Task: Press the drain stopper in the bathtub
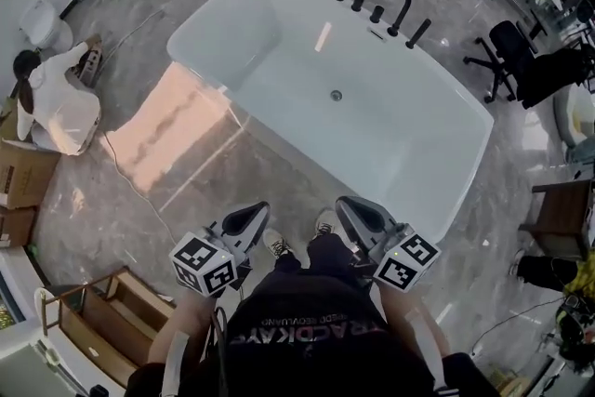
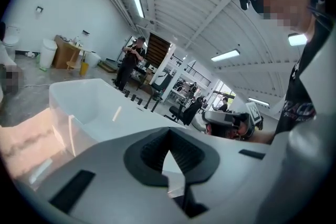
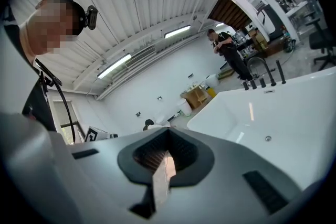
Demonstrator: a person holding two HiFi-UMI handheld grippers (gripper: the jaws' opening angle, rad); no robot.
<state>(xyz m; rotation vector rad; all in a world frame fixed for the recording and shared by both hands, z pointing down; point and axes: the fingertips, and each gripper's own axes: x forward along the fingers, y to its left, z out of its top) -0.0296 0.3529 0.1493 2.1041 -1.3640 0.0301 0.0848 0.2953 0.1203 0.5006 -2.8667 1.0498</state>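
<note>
Step in hand: approach, press not yet begun.

Left gripper [image 1: 249,217]: outside the near rim of the bathtub [image 1: 182,51], jaws closed to a slit, empty.

Drain stopper [image 1: 336,95]: small round metal disc at the centre of the glossy white tub floor.

Right gripper [image 1: 353,211]: also outside the near rim, closed, empty.

Next move, as judged: reach over the rim and press straight down.

"TRACKDAY" on person's black shirt [image 1: 307,335]

grey marble floor [image 1: 84,228], black office chair [image 1: 502,56].
</note>
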